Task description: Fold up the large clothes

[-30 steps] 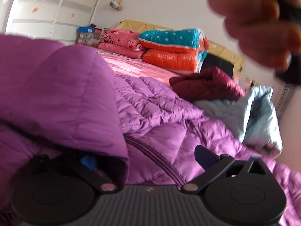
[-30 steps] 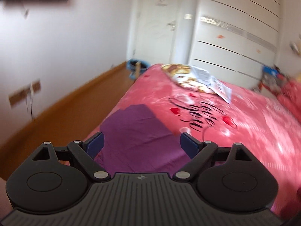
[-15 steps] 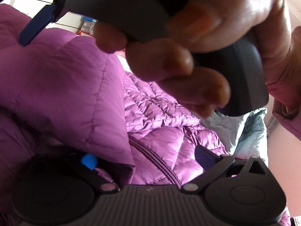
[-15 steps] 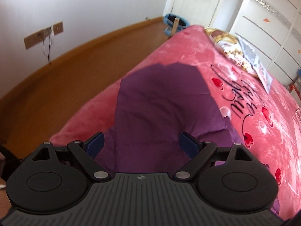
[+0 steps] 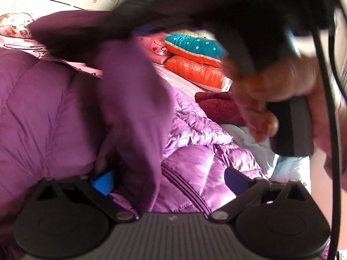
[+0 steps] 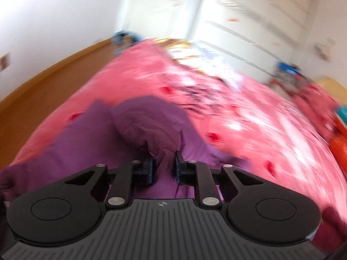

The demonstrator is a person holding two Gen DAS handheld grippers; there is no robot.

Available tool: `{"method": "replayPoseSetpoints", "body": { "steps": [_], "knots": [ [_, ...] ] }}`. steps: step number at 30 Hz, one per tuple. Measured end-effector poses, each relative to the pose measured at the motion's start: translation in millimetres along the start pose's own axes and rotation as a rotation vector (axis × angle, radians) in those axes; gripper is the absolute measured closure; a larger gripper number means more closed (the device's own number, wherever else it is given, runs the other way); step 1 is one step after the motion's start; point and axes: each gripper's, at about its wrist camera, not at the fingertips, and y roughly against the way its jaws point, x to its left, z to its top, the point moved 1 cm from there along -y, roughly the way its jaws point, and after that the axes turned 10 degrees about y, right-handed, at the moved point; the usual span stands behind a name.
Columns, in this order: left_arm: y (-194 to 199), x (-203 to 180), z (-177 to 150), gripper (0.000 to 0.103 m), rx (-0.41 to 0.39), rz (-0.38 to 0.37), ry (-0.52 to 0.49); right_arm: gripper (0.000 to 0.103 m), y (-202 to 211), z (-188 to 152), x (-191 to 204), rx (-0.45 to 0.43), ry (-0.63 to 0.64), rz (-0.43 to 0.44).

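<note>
While the right gripper (image 6: 163,170), whose jaws have just been closing, pinches a bunched fold of the purple jacket (image 6: 149,127) spread on the pink bed (image 6: 249,130), the left gripper (image 5: 169,179) sits spread with a sleeve draped over its blue pad at 9 o'clock. Puffy and slick, the jacket looks light but springy, so seams and cuffs seem the surest holds. Bare bed lies open toward 1 o'clock of the right gripper; the floor edge (image 6: 54,71) at 10 o'clock and pillows (image 5: 195,58) hem the rest.
</note>
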Motion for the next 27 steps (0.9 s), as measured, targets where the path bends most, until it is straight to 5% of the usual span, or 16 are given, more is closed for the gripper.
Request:
{"method": "replayPoseSetpoints", "body": {
  "steps": [7,12,15,16,21,27],
  "knots": [
    [5.2,2.0,13.7,0.001,-0.103,0.059,-0.045,0.083,46.9,-67.7,-71.6,-0.075,-0.288,-0.242],
    [10.0,5.2,26.7,0.001,-0.218,0.155,-0.061,0.081,53.6,-119.1,-90.6,-0.091,-0.531,-0.287],
    [11.2,14.2,33.7,0.001,-0.239,0.185,-0.037,0.057,47.9,-146.3,-92.0,-0.07,-0.66,-0.264],
    [11.4,15.0,34.5,0.001,-0.24,0.184,-0.033,0.038,48.0,-153.5,-91.2,-0.059,-0.695,-0.264],
    [14.3,11.9,34.4,0.001,-0.245,0.154,-0.054,0.004,67.4,-177.3,-90.6,-0.073,-0.852,-0.203],
    [15.6,5.4,27.9,0.001,-0.237,0.084,-0.102,0.0,65.5,-171.4,-86.8,-0.126,-0.955,-0.114]
  ]
}}
